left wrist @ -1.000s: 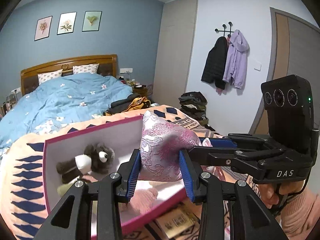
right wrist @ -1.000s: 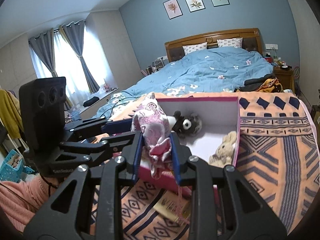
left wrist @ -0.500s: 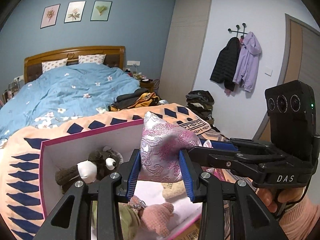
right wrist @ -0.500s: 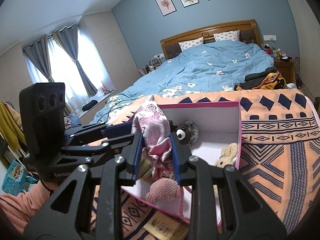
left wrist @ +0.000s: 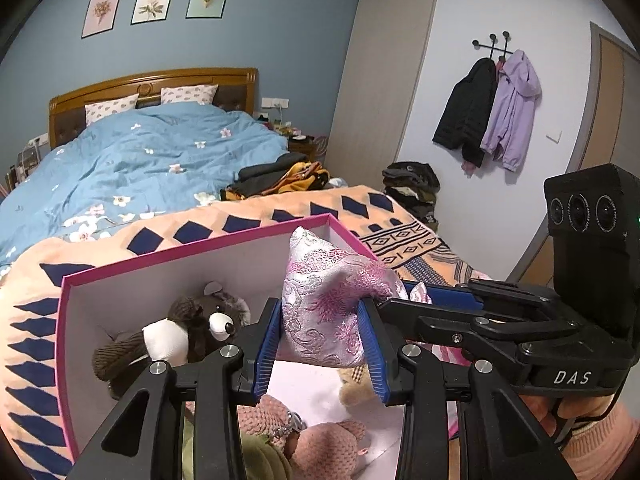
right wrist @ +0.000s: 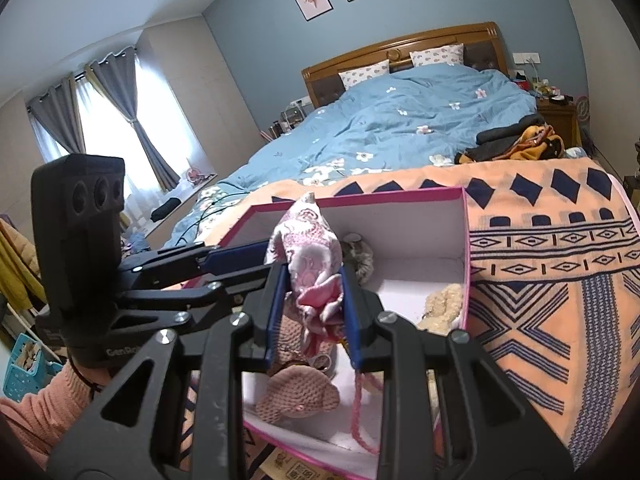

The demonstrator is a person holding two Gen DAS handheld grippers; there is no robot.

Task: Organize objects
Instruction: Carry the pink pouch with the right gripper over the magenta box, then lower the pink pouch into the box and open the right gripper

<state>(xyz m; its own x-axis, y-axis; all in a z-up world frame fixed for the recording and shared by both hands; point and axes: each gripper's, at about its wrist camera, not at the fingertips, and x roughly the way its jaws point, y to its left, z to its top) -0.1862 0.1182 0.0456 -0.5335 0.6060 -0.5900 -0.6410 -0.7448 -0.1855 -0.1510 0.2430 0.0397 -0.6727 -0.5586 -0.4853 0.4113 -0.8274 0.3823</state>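
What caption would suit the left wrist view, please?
Both grippers hold a pink brocade pouch over a pink-rimmed box of plush toys.

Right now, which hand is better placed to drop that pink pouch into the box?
Neither alone: the left tongs and right tongs both clamp the pouch above the box, so both should open together.

The brocade pouch point(left wrist: 326, 312) is now carried out over the open pink-rimmed box point(left wrist: 200, 242), where a second ago it hung at the near wall. More of the box interior, with a pink knitted toy point(right wrist: 298, 394), is revealed beneath.
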